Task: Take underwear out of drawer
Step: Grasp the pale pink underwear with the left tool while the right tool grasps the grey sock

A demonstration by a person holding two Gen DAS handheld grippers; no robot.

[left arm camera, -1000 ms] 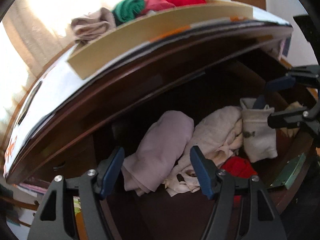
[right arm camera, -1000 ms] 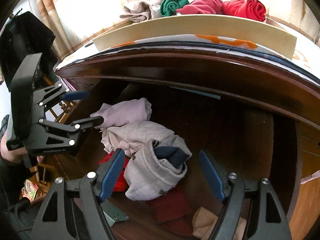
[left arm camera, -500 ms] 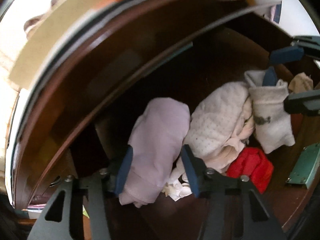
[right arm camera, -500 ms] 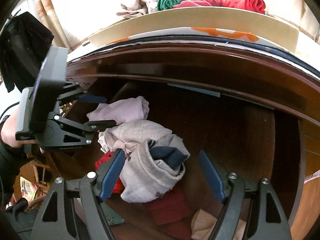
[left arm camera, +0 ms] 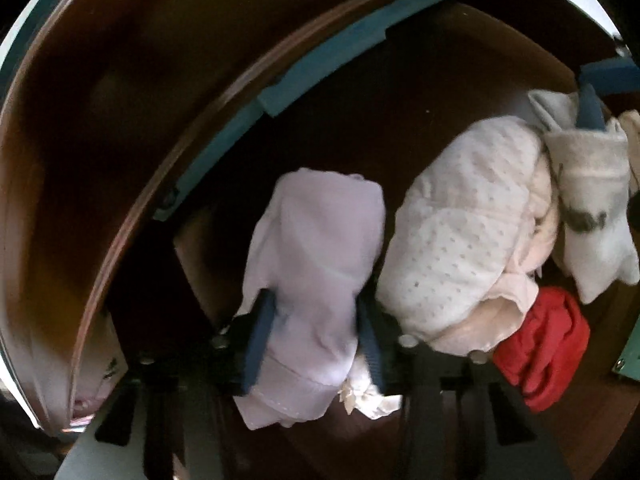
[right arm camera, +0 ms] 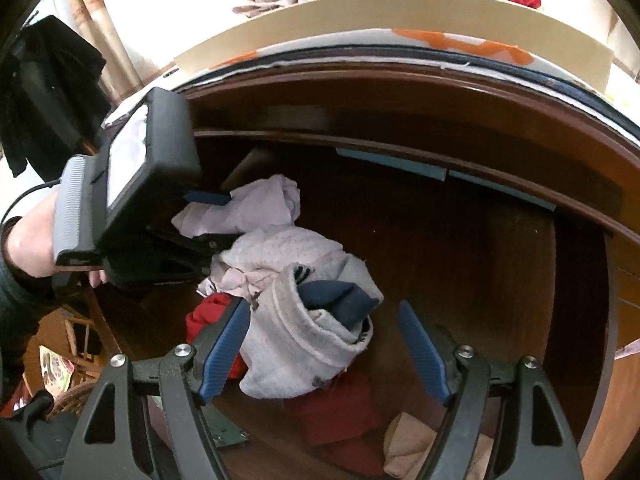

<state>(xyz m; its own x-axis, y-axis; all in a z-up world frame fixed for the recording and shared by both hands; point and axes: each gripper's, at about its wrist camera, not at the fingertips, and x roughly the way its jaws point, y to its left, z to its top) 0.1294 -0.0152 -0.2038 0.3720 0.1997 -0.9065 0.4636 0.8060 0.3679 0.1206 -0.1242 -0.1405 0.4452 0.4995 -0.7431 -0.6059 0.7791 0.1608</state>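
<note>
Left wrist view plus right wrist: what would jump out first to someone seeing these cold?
First, the left gripper, its blue fingers on both sides of the pale lilac underwear at the left of the pile in the open dark wood drawer. Next, the right gripper with jaws wide apart, empty, just short of a grey garment wrapped around something navy. Bright red cloth peeks out low in the pile.

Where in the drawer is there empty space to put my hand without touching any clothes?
The drawer floor is bare on the right, between the grey garment and the drawer's right wall. The left is crowded: the lilac underwear, dotted cream piece and red cloth are bunched together.
</note>
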